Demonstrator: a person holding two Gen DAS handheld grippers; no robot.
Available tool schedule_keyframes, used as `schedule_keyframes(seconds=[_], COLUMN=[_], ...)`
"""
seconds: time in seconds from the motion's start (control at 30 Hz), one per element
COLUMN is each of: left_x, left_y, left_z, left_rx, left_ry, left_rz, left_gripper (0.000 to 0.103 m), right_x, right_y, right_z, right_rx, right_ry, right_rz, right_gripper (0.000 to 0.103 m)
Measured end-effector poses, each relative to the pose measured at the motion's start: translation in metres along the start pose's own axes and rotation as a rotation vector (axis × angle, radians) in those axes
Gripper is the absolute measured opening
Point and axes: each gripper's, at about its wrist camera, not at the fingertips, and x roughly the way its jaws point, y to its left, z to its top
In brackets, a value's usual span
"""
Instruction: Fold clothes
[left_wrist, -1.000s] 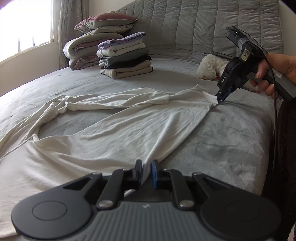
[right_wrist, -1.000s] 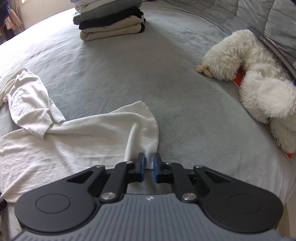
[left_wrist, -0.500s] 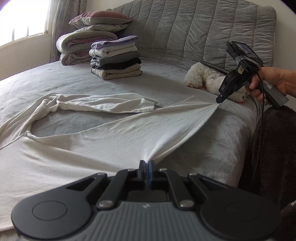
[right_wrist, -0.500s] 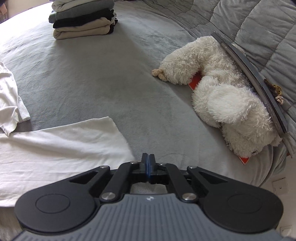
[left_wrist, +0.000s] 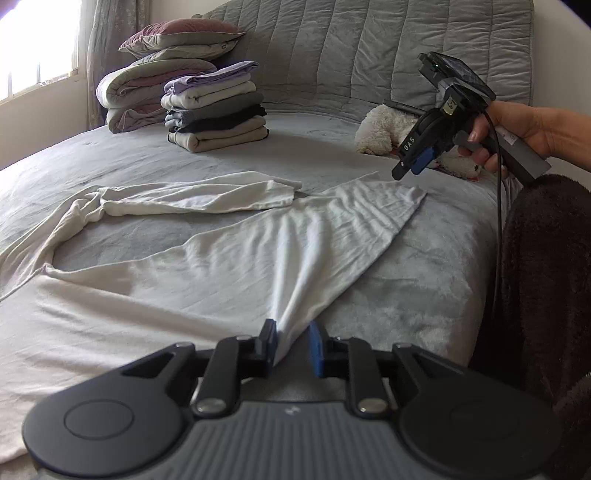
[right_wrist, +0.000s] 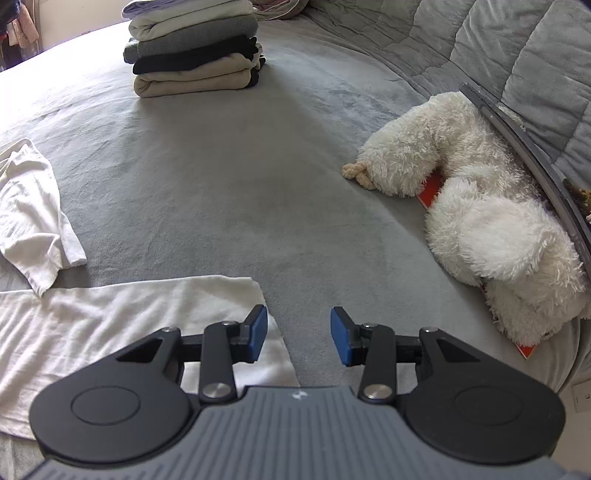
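White long-sleeved garment (left_wrist: 236, 266), unfolded and wrinkled, spread flat across the grey bed (left_wrist: 406, 295) with its hem corner (left_wrist: 413, 195) laid toward the bed's right side. One sleeve (left_wrist: 199, 197) lies folded across the upper part, its cuff just beside the hem edge; a pinched ridge of fabric runs to the near edge. Stack of folded clothes (left_wrist: 216, 107), lilac, cream, grey, black and beige, at the far side of the bed, well apart from the garment.

The shirt (left_wrist: 229, 266) lay spread on the bed (left_wrist: 406, 295) — folded stack (left_wrist: 216, 107) behind it, plush toy (right_wrist: 480, 221) to the right.
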Motion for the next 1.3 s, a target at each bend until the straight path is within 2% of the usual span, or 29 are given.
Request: schedule_keyframes(seconds=[0.17,0.2,0.23,0.3,0.37,0.47,0.57,0.63,0.7,0.83,0.9,1.07,1.3], left_x=[0.005,0.005,0.006,0.006,0.005,0.004,0.001,-0.002,-0.004,-0.014,-0.021,-0.043,-0.081], left_y=[-0.002,-0.001,0.000,0.000,0.000,0.000,0.002,0.004,0.005,0.019,0.031,0.067,0.112], left_z=[-0.002,-0.002,-0.002,-0.002,-0.003,-0.002,-0.002,-0.002,-0.002,-0.005,-0.009,-0.024,-0.044], left_rx=[0.008,0.005,0.002,-0.003,-0.001,-0.005,-0.015,-0.023,-0.030,-0.106,-0.163,-0.314,-0.500], left_ry=[0.008,0.007,0.007,0.006,0.004,0.003,0.002,0.001,0.000,-0.002,0.006,0.005,-0.021], left_rz=[-0.002,-0.005,-0.008,-0.012,-0.013,-0.016,-0.002,0.009,0.020,0.071,0.123,0.290,0.485], left_gripper=[0.025,0.026,0.026,0.026,0.027,0.029,0.032,0.036,0.041,0.046,0.046,0.046,0.046], right_x=[0.015,0.018,0.021,0.024,0.024,0.025,0.030,0.028,0.025,0.014,0.005,-0.016,-0.035], right_y=[0.012,0.013,0.016,0.021,0.027,0.030,0.023,0.021,0.022,0.029,0.035,0.062,0.111], right_z=[0.008,0.009,0.008,0.006,0.002,0.000,0.002,0.002,0.000,-0.003,-0.004,-0.013,-0.027], right_rx=[-0.022,-0.029,-0.038,-0.061,-0.092,-0.100,-0.080,-0.092,-0.084,-0.086,-0.094,-0.141,-0.223], right_ry=[-0.032,-0.038,-0.048,-0.064,-0.096,-0.132,-0.112,-0.112,-0.116,-0.127,-0.147,-0.179,-0.190], right_rz=[0.033,0.038,0.047,0.079,0.032,-0.130,-0.115,-0.091,-0.076,-0.040,-0.008,0.095,0.230], right_gripper=[0.042,0.039,0.034,0.000,0.000,0.000,0.000,0.001,0.014,0.022,0.043,0.043,0.043])
